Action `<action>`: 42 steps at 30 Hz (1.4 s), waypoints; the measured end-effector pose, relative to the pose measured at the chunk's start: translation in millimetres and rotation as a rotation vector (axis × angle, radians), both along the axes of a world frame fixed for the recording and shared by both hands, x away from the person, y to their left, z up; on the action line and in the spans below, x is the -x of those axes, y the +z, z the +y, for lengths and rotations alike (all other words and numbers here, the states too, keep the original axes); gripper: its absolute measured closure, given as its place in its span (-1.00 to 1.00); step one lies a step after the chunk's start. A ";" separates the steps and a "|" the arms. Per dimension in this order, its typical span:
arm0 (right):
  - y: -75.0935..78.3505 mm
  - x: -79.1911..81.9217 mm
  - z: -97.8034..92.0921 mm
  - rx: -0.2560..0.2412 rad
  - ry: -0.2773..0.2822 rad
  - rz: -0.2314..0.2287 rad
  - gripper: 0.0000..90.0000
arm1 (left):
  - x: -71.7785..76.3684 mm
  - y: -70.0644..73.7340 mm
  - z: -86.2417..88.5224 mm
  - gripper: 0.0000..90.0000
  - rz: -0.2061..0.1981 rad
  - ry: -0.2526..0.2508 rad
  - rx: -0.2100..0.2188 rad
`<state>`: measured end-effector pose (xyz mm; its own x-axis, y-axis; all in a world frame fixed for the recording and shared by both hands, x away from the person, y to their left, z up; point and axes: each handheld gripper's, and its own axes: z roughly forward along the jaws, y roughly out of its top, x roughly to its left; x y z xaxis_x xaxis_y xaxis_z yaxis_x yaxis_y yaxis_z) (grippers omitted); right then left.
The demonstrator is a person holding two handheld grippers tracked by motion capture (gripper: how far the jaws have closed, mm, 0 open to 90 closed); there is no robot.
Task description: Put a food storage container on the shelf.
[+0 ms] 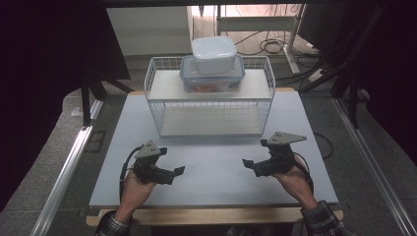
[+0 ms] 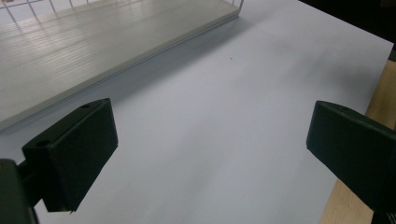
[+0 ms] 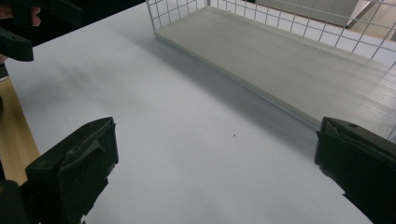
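A white wire rack point(image 1: 209, 105) with two shelves stands at the far middle of the white table point(image 1: 211, 162). On its top shelf sits a clear lidded container point(image 1: 212, 78) with orange contents, and a smaller white lidded container point(image 1: 214, 53) is stacked on that. My left gripper point(image 1: 178, 171) hovers low over the table's near left, open and holding nothing point(image 2: 210, 154). My right gripper point(image 1: 247, 163) mirrors it at the near right, open with nothing between its jaws point(image 3: 215, 172). The rack's lower shelf point(image 2: 93, 51) is bare, as the right gripper view point(image 3: 289, 65) also shows.
The table's wooden front edge point(image 1: 211, 215) runs along the bottom. Metal rails point(image 1: 66, 172) flank the table on both sides. Cables point(image 1: 273, 46) lie on the floor behind the rack. Dark curtains border left and right.
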<state>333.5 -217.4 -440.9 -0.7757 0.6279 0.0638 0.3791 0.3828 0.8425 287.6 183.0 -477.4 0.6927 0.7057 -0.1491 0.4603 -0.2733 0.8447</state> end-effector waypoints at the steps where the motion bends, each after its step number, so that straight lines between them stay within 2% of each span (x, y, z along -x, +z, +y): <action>1: -0.2 0.6 -1.2 -0.001 -0.003 0.001 -1.00 | 1.3 -0.4 1.6 -0.98 -0.001 0.004 -0.002; 7: -1.7 4.3 -9.2 -0.017 -0.026 0.000 -1.00 | 8.6 -2.8 10.6 -0.99 -0.005 0.032 -0.017; 19: -6.8 13.7 -25.6 -0.008 -0.058 -0.018 -1.00 | 18.0 -12.0 24.6 -1.00 -0.004 0.085 -0.046; 29: -19.1 19.9 -35.6 0.030 -0.094 -0.027 -1.00 | 23.0 -24.0 32.0 -1.00 -0.009 0.128 -0.081; 42: -35.3 24.4 -47.2 0.061 -0.126 -0.007 -1.00 | 26.5 -37.7 37.7 -1.00 -0.010 0.163 -0.124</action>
